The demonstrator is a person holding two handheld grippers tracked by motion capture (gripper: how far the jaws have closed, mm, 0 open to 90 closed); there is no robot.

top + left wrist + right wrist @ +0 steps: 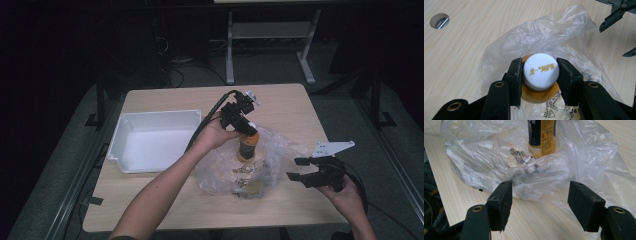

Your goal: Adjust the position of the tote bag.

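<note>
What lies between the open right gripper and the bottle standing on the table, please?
Crumpled clear plastic bag: in the right gripper view it spreads between the right gripper and the bottle, which stands inside it. The high view agrees.

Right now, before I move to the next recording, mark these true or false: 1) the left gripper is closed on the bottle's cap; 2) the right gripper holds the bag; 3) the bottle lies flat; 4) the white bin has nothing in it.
1) True: the left gripper has its pads against the white cap of the bottle.
2) False: the right gripper is open, short of the plastic bag.
3) False: it stands upright in the bag.
4) True: the white bin looks empty.
</note>
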